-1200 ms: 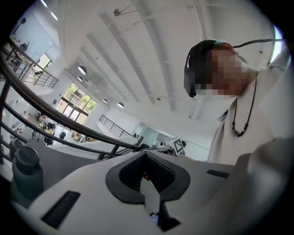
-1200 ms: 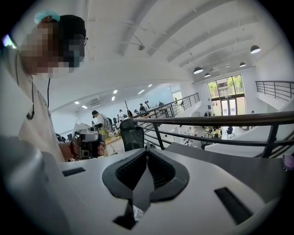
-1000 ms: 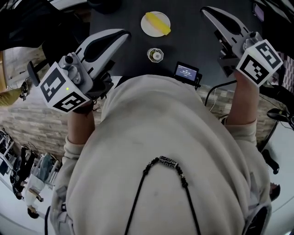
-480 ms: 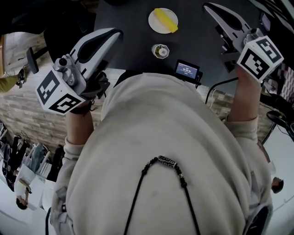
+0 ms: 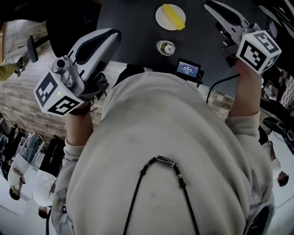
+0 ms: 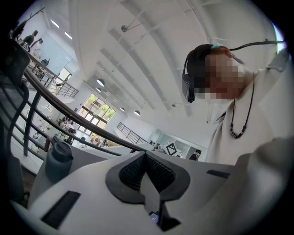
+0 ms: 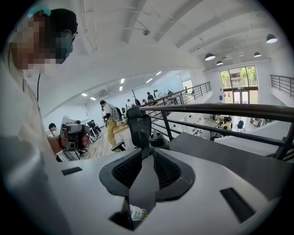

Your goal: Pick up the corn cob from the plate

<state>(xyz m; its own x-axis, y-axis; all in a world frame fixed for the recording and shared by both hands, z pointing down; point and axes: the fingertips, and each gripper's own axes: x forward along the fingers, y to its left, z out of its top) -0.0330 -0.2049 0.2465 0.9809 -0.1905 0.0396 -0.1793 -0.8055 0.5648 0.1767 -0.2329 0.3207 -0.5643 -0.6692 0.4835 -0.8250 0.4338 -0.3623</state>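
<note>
At the far edge of the dark desk [image 5: 133, 27], the corn cob [image 5: 171, 15] lay diagonally across the small white plate [image 5: 160, 21], untouched and roughly between my two tools. On my side the left gripper [image 5: 115, 36] hung over the near-left part of the desk, well short of the plate. Its own view showed the fingers [image 6: 131, 172] pressed together with nothing in them. My read: parked, not the picking tool. Over on the other side the right gripper [image 5: 209, 7] sat near the plate's right edge, nose angled somewhat down toward the desk. Its fingers [image 7: 126, 170] had just been opening and stood only a narrow slit apart, nothing between them. I judged that too tight for the cob, so they needed to spread more before closing in. A small cup [image 5: 165, 47] sat just nearer than the plate, and a little display unit [image 5: 188, 69] with a cable sat nearer again. Both looked clear of a right-side approach. Grasp not started. Likely risks: round cob rolling off the pads, or the plate sliding if nudged.
</note>
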